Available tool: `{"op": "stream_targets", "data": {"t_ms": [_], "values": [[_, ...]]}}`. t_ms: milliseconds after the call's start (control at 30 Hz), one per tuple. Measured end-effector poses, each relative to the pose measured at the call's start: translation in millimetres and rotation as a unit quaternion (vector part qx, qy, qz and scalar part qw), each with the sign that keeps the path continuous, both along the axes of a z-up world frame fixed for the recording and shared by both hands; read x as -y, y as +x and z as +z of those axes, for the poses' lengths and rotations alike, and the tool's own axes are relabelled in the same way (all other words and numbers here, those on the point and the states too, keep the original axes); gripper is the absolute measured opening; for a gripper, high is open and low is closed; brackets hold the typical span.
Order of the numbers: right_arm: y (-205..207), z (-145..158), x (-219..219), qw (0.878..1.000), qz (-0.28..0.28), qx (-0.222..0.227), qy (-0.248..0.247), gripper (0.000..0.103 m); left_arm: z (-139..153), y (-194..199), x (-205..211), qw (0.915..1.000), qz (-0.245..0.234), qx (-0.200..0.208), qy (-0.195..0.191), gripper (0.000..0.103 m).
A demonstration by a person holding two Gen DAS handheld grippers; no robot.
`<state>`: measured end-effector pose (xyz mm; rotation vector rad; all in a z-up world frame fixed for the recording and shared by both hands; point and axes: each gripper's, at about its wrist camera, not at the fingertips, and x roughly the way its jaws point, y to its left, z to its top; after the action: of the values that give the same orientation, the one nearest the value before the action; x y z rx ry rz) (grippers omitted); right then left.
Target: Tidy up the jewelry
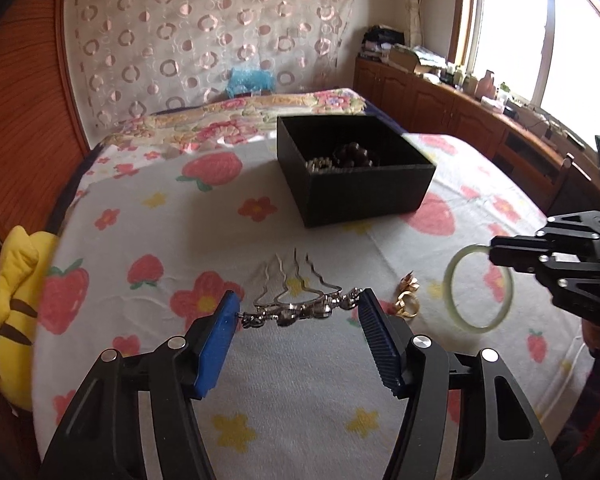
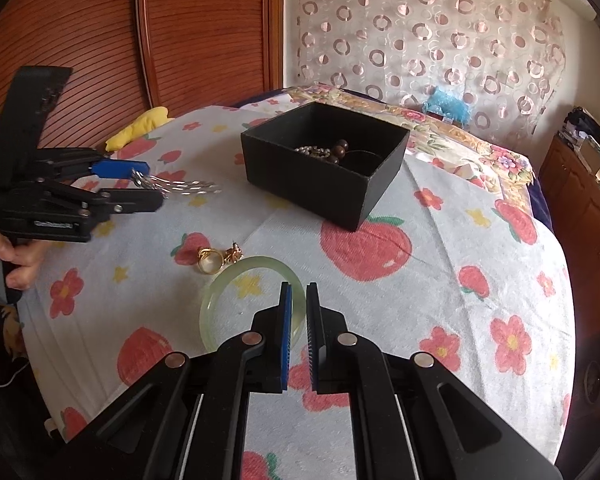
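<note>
My left gripper (image 1: 298,310) is shut on a silver hair comb (image 1: 296,300) by its ornate head, prongs pointing away, held above the bed; it also shows in the right wrist view (image 2: 180,188). My right gripper (image 2: 299,296) is shut on a pale green bangle (image 2: 236,296), held above the cloth; the bangle also shows in the left wrist view (image 1: 478,286). A black open box (image 1: 352,184) sits ahead, holding dark beads (image 2: 338,150) and a silver chain (image 2: 312,152). A gold ring (image 2: 210,260) and a small gold piece (image 2: 234,255) lie on the cloth.
The bed is covered by a white cloth with strawberries and flowers (image 1: 160,220). A yellow plush toy (image 1: 14,312) lies at the left edge by the wooden headboard (image 2: 100,40). A wooden cabinet (image 1: 440,104) with clutter stands under the window.
</note>
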<state>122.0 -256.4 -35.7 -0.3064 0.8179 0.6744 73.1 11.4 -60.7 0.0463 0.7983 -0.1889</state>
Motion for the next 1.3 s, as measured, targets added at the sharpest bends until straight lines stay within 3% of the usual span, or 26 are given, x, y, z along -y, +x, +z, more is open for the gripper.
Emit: {"op": "stream_targets", "data": {"t_ms": [67,133,167,233,367,667,733,800,867,1167,1300], "values": [[1,3,1,1.0,-0.001,0.002,0.002,0.008,10,-3,1,0.9999,-0.002,0.012,-0.001,0.059],[2,6,1,1.0,-0.002,0.005,0.004,0.008,19,-4,2,0.9997,-0.005,0.022,-0.004,0.051],[2,7,2,1.0,-0.002,0.006,0.005,0.008,22,-3,3,0.9997,-0.003,0.024,-0.003,0.026],[3,8,2,1.0,-0.002,0.008,0.005,0.008,28,-1,3,0.9996,-0.009,0.021,-0.02,0.023],[3,9,3,1.0,-0.003,0.007,0.005,0.008,26,6,5,0.9998,-0.009,0.018,-0.009,0.021],[6,6,11,1.0,-0.013,0.004,0.007,0.008,0,31,6,0.9996,-0.005,-0.002,0.026,0.023],[5,5,11,1.0,-0.013,0.003,0.007,0.008,-7,43,-1,0.9991,0.018,-0.007,0.038,0.029],[5,5,11,1.0,-0.012,0.003,0.008,0.008,-11,55,-13,0.9991,0.032,-0.015,0.025,0.051],[4,5,11,1.0,-0.01,0.003,0.009,0.008,-14,61,-21,0.9988,0.04,-0.019,0.018,0.058],[5,1,9,1.0,-0.012,-0.002,0.01,0.008,-24,80,-15,0.9989,0.017,-0.042,0.011,0.059],[4,1,8,1.0,-0.01,-0.002,0.008,0.008,-34,91,-16,0.9981,0.016,-0.059,-0.005,0.047]]}}
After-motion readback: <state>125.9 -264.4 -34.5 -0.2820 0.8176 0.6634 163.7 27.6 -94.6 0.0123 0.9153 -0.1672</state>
